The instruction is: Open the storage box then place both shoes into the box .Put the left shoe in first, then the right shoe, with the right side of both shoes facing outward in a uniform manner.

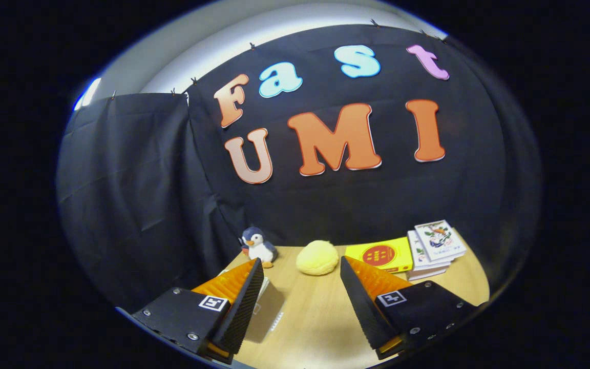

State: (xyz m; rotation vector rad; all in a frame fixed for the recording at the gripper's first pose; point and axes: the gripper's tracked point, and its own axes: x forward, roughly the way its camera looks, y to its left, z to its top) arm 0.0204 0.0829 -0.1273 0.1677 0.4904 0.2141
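My gripper (301, 266) is held above a wooden table (315, 318), open, with bare tabletop between its two fingers. The left finger (246, 302) and right finger (359, 302) have black ribbed pads and orange backs. A pale box-like object (267, 312) lies on the table partly hidden behind the left finger; I cannot tell if it is the storage box.
At the table's far edge, against the black cloth wall, stand a penguin plush (257, 246), a yellow fluffy plush (317, 258), a yellow book (381, 254) and a stack of white booklets (436, 246).
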